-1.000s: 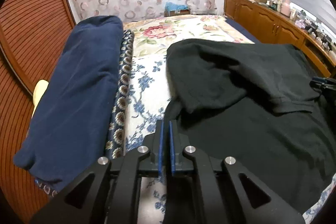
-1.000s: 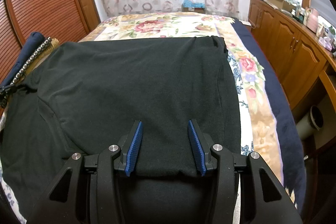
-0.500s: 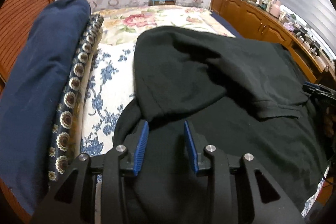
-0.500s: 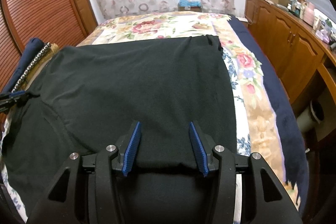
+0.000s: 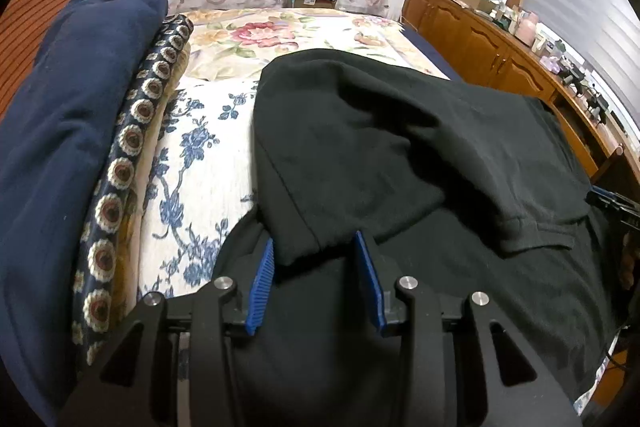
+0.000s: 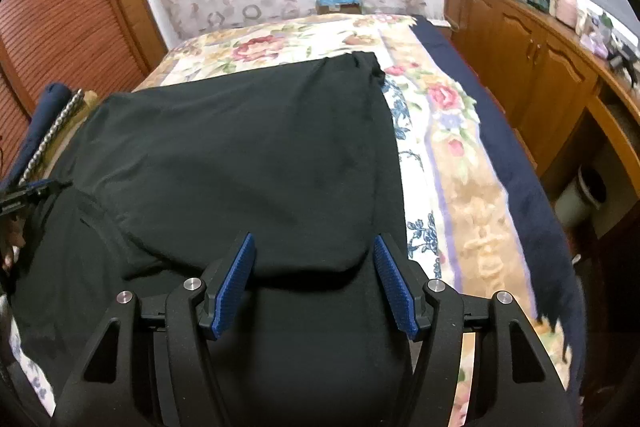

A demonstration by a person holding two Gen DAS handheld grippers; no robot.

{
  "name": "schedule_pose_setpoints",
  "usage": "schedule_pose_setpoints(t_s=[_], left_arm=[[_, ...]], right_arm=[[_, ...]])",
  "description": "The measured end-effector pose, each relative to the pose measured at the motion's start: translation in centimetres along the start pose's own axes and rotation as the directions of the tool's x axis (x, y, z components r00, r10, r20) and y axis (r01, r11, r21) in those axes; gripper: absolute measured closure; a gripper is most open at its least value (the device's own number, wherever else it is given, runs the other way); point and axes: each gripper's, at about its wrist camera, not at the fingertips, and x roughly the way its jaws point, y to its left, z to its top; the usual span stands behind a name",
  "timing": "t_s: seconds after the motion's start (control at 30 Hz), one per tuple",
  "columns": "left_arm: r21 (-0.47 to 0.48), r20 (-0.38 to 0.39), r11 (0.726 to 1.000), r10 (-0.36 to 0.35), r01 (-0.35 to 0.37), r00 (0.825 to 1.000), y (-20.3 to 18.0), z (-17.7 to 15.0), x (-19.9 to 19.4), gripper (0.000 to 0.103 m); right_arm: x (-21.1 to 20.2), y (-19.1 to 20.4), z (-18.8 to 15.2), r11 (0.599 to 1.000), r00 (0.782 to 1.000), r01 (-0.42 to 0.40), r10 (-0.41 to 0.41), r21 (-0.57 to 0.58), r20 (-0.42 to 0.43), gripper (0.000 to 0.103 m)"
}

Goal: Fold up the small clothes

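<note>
A black shirt (image 5: 400, 155) lies spread on the flowered bedspread (image 5: 208, 147), its upper half folded down over the lower half. The fold's loose edge, with a sleeve cuff (image 5: 536, 231), runs across the near part. My left gripper (image 5: 314, 241) hovers low at that edge's left corner. Its jaws are opening, the cloth lies between the blue pads, and they do not press on it. My right gripper (image 6: 314, 239) sits at the shirt (image 6: 240, 155) fold's right corner. Its jaws are also opening, with cloth loose between them.
A navy quilt (image 5: 68, 131) and a roll with round-patterned trim (image 5: 132, 143) lie along the bed's left side. A wooden cabinet (image 6: 532, 75) with clutter on top runs along the right. A bin (image 6: 588, 191) stands below it. Louvred wooden doors (image 6: 60, 27) stand on the left.
My left gripper went from shut to open and shifted right and down over the shirt's folded edge. The right gripper's jaws widened and it barely moved.
</note>
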Motion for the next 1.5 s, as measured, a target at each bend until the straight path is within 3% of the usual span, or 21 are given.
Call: schedule_pose_setpoints(t_s=[0.3, 0.43, 0.53, 0.57, 0.6, 0.7, 0.8, 1.07, 1.5], left_arm=[[-0.024, 0.018, 1.0, -0.007, 0.007, 1.0, 0.5, 0.7, 0.6, 0.065], [0.023, 0.034, 1.0, 0.02, -0.02, 0.999, -0.2, 0.8, 0.9, 0.065], [0.028, 0.045, 0.999, 0.02, -0.021, 0.999, -0.1, 0.8, 0.9, 0.066], [0.027, 0.05, 0.999, 0.02, -0.022, 0.999, -0.1, 0.8, 0.9, 0.076], [0.031, 0.056, 0.999, 0.019, -0.02, 0.998, 0.0, 0.7, 0.8, 0.085], [0.097, 0.069, 0.995, 0.026, -0.033, 0.997, -0.8, 0.5, 0.8, 0.098], [0.106, 0.11, 0.994, 0.012, -0.024, 0.994, -1.1, 0.7, -0.2, 0.1], [0.045, 0.226, 0.999, 0.016, -0.026, 0.974, 1.3, 1.9, -4.1, 0.101], [0.049, 0.312, 0.999, -0.007, -0.008, 0.95, 1.3, 1.2, -8.4, 0.101]], right_arm=[[0.8, -0.1, 0.6, 1.0, 1.0, 0.015, -0.015, 0.007, -0.014, 0.039], [1.1, 0.2, 0.7, 0.999, 0.999, 0.034, -0.034, -0.009, -0.005, 0.04], [1.2, 0.5, 0.8, 0.998, 0.998, 0.061, -0.061, -0.029, -0.003, 0.058], [1.3, 0.5, 0.8, 0.998, 0.998, 0.061, -0.061, -0.035, -0.006, 0.064], [1.3, 0.7, 0.8, 0.996, 0.998, 0.066, -0.066, -0.053, -0.006, 0.077], [1.6, 1.3, 1.0, 0.991, 0.998, 0.066, -0.067, -0.113, -0.012, 0.083], [1.5, 1.4, 1.4, 0.99, 0.998, 0.052, -0.054, -0.133, -0.012, 0.097], [-2.4, 0.6, 3.4, 0.998, 0.991, -0.017, 0.024, -0.06, 0.129, 0.099], [-6.7, 1.4, 4.6, 0.997, 0.971, -0.066, 0.076, -0.048, 0.228, 0.099]])
